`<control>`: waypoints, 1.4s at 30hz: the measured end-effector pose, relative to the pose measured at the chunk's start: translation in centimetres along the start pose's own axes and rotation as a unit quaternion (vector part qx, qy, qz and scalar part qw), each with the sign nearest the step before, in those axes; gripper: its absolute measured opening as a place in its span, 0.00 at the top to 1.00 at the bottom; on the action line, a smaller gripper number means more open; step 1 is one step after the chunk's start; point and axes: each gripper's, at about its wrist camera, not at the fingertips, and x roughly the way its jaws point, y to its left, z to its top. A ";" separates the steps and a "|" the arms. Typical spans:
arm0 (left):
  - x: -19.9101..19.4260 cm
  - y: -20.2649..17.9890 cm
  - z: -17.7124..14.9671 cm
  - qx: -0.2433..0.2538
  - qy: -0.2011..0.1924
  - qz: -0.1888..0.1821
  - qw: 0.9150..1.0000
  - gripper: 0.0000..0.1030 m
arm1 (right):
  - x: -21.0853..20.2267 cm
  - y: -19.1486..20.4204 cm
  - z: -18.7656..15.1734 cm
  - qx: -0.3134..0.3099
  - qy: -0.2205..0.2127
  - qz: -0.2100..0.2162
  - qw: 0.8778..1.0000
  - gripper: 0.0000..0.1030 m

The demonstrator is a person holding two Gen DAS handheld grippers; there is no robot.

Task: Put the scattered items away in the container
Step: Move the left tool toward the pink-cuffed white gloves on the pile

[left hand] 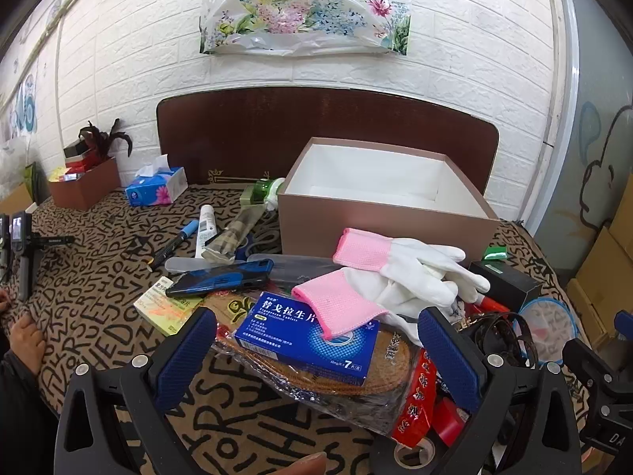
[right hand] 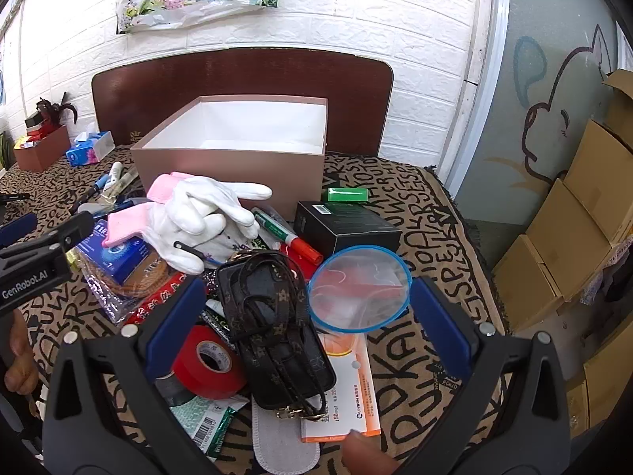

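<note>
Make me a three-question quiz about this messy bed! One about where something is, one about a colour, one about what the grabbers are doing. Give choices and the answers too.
1. Where do the white gloves lie?
A. inside the box
B. on the pile in front of the box
C. on the floor

2. What colour is the roll of tape?
A. red
B. yellow
C. green

3. How are both grippers?
A. shut on a glove
B. shut on nothing
C. open, holding nothing

Answers:
1 B, they rest on clutter before the pink-brown box.
2 A, it shows bright red.
3 C, the left gripper and right gripper both gape wide.
</note>
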 end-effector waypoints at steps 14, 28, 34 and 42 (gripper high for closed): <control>0.1 -0.1 -0.3 0.002 0.004 0.001 1.000 0.00 | 0.3 -0.1 -0.1 -0.001 0.004 -0.002 1.000 0.00; 0.4 0.0 -0.4 -0.001 0.006 0.006 1.000 0.00 | 0.4 -0.2 -0.2 -0.001 0.003 -0.002 1.000 0.00; 0.4 -0.1 -0.4 -0.017 0.004 0.028 0.999 0.00 | 0.4 -0.2 -0.2 -0.002 0.004 -0.001 1.000 0.00; 0.4 -0.2 -0.6 -0.020 0.003 0.035 0.999 0.00 | 0.6 -0.1 -0.1 -0.005 0.008 0.005 1.000 0.00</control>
